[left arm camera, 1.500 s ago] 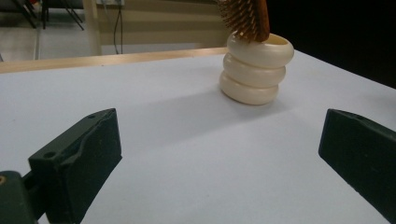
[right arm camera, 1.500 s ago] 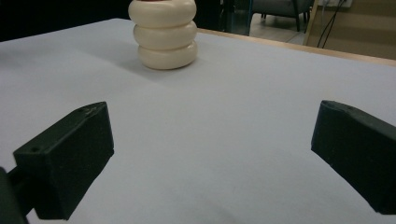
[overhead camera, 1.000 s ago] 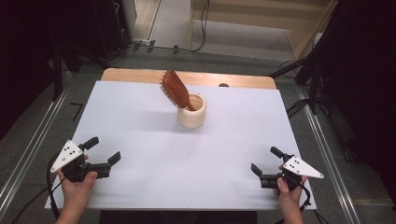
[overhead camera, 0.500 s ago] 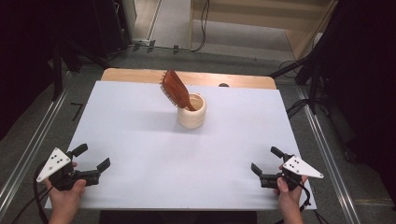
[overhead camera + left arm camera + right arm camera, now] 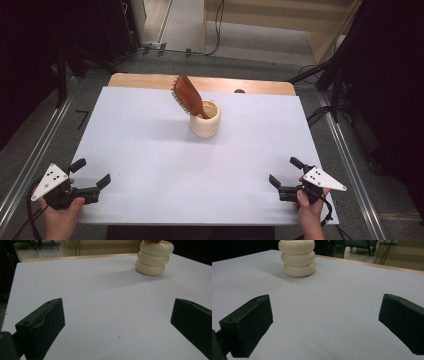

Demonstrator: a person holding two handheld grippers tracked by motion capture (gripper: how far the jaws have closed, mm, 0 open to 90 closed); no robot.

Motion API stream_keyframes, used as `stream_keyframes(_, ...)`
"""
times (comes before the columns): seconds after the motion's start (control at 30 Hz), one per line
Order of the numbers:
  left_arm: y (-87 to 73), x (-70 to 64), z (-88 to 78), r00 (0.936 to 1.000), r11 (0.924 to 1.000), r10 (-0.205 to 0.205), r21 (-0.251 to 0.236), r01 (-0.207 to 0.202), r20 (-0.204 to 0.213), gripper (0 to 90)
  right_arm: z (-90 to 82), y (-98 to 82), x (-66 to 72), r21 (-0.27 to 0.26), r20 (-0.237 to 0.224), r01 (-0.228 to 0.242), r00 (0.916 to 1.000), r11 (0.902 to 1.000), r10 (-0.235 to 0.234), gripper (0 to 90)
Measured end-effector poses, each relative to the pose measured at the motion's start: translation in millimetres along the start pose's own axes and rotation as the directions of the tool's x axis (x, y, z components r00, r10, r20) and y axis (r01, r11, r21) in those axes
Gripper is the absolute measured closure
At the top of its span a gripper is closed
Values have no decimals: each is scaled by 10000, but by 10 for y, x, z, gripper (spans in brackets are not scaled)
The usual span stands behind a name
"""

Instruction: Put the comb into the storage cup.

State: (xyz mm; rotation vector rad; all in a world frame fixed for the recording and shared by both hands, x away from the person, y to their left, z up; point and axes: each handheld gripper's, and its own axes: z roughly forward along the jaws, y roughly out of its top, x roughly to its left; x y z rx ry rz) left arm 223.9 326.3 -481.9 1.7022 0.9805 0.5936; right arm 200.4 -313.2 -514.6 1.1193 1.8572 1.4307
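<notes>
Right now the wooden hairbrush stands handle-down in the cream ribbed cup, its bristled head leaning out toward eleven o'clock. The cup sits on the white table sheet at about twelve o'clock from the person, near the far edge, and well apart from both grippers. In the left gripper view the cup rises at one o'clock beyond the jaws; in the right gripper view it stands at eleven o'clock.

As a judgement, the work looks either finished or not begun: the brush rests in the cup and nothing else lies on the sheet to be moved.

Both grippers rest at the near edge. The left gripper is at seven o'clock, jaws spread wide and holding nothing. The right gripper is at five o'clock, likewise gaping and empty.

Against the frame a second ago, the left gripper has drawn back toward the near left corner, off toward the sheet's edge. The right gripper, brush and cup are where they were.
</notes>
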Motion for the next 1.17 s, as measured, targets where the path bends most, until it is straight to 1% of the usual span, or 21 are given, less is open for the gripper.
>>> stream_keyframes(0.1,-17,38,-18,10000,10000,1,33,-1,-20,0,-2,0,-1,5,-16,-8,10000,10000,8,0)
stream_keyframes(0.2,-34,85,-38,9999,10000,-33,50,34,-134,0,-1,0,-2,5,-32,-19,10000,10000,19,0)
stream_keyframes(0.27,-42,130,-46,9995,9997,-186,154,190,-268,0,0,0,-2,6,-17,-20,10000,10000,20,0)
stream_keyframes(0.33,-48,175,-55,9988,9993,-362,107,366,-332,0,-2,-1,-4,-1,-12,-39,10000,10000,39,0)
stream_keyframes(0.43,-50,214,-80,9985,9995,-315,76,319,-446,0,-6,-3,-11,-13,18,-67,10000,10000,67,0)
stream_keyframes(0.53,-67,243,-86,9980,9988,-492,-40,490,-404,0,-2,-2,-14,-6,-15,-69,10000,10000,69,0)
stream_keyframes(0.67,-87,224,-82,9983,9989,-464,-38,463,-345,0,4,-1,-17,-1,-26,-87,10000,10000,87,0)
stream_keyframes(0.8,-107,202,-64,9994,9997,-235,62,237,-267,0,8,1,-22,6,-44,-102,9999,9999,102,0)
stream_keyframes(0.93,-115,207,-43,9989,9994,-347,54,349,-310,0,16,1,-23,33,-44,-43,10000,10000,43,0)
stream_keyframes(1.07,-117,193,-29,9994,9996,-195,190,201,-296,0,23,1,-17,67,-51,-1,10000,10000,2,0)
stream_keyframes(1.17,-116,182,-18,9992,9995,-134,278,145,-373,0,23,1,-15,77,-33,11,10000,10000,-11,0)
